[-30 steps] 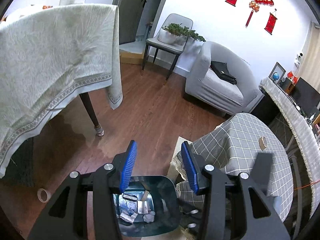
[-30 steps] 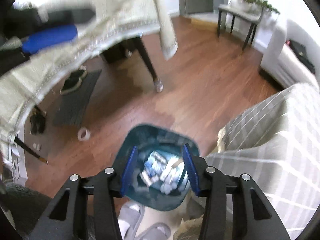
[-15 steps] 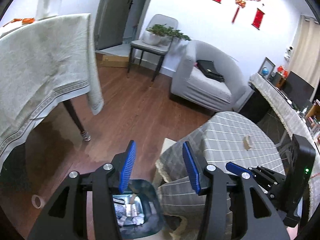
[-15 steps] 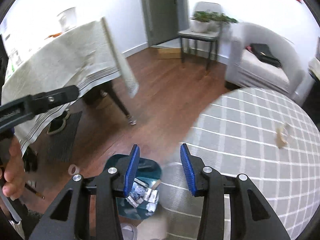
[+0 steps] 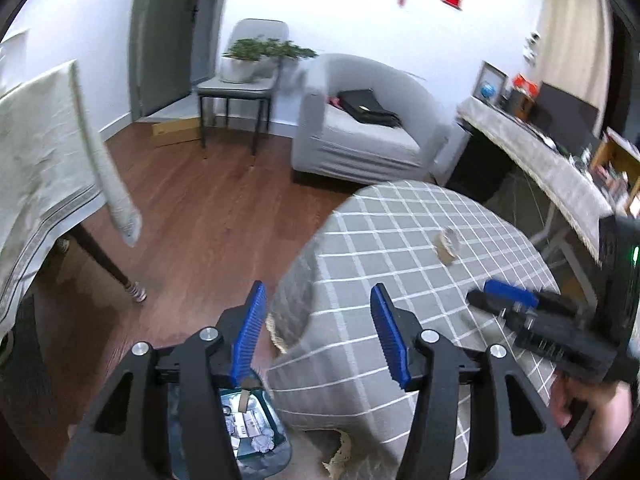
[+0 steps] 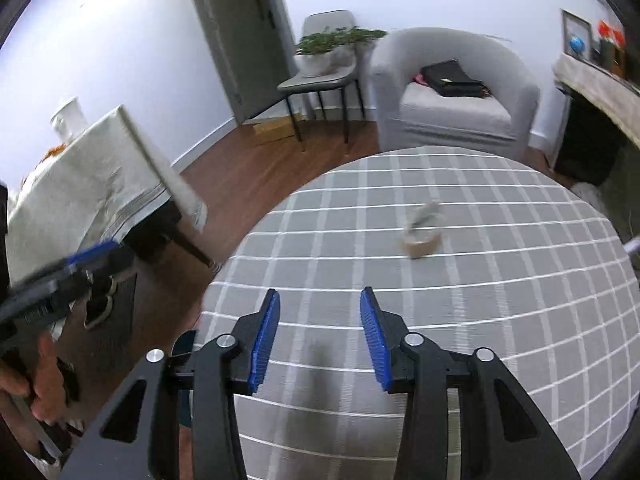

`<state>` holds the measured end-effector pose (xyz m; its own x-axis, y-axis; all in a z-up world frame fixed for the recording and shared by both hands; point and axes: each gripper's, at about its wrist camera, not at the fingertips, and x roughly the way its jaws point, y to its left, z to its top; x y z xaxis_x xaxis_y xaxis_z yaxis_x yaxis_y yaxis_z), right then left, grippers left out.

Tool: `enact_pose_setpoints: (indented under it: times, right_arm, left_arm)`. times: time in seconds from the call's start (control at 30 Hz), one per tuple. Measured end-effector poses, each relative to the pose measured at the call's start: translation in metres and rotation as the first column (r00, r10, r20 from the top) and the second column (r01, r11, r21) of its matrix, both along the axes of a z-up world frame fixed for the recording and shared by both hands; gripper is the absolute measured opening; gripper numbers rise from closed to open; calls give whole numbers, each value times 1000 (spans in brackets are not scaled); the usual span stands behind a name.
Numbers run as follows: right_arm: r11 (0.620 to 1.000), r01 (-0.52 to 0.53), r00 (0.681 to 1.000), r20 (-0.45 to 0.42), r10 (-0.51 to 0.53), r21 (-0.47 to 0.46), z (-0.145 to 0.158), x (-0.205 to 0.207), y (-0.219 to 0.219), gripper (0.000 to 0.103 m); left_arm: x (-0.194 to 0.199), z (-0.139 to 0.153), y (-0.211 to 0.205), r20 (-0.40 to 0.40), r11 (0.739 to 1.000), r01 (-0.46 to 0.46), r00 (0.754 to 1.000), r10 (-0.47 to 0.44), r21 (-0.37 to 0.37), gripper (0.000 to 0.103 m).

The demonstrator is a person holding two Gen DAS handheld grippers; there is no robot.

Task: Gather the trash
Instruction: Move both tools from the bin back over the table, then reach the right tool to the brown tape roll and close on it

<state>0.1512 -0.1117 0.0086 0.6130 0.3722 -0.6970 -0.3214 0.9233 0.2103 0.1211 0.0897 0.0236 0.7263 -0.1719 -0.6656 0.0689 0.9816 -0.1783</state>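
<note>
Right wrist — scrap [image 6: 422, 232] blurred | bin [image 5: 256, 436] half-hidden | both jaws apart, empty

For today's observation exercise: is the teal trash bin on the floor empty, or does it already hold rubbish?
Not empty. The left wrist view looks down into the trash bin, where crumpled paper and wrappers cover its bottom.

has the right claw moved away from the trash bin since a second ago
Yes. The right claw now hangs over the checked tablecloth; the trash bin barely shows at its left.
</note>
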Motion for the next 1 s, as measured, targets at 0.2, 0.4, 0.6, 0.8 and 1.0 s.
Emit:
enact_pose_setpoints:
  times: [0.2,0.4,0.6,0.8,1.0]
  right_arm:
    - [996,62,998,-34,-60,68,6,18,-53,39]
    - [994,63,993,-103,-54,89,-1,51,-69,37]
    - [999,12,988,-152,-5,49,-2,91,-56,33]
    - [1000,9,971,-241,-10,-5,-14,132,-50,23]
    - [1000,3,952,-307,-6,-12,-28,155,-50,23]
  left_arm:
    - [12,-11,-52,-6,993,99,995,-99,57,59]
    - [27,-22,-85,-18,984,167,986,-166,59,59]
    - [47,-37,-101,-46,981,190,981,-188,43,58]
    - [60,-50,-108,-78,982,191,978,-191,-2,56]
    - [68,-57,-115,-94,978,200,974,-204,-57,56]
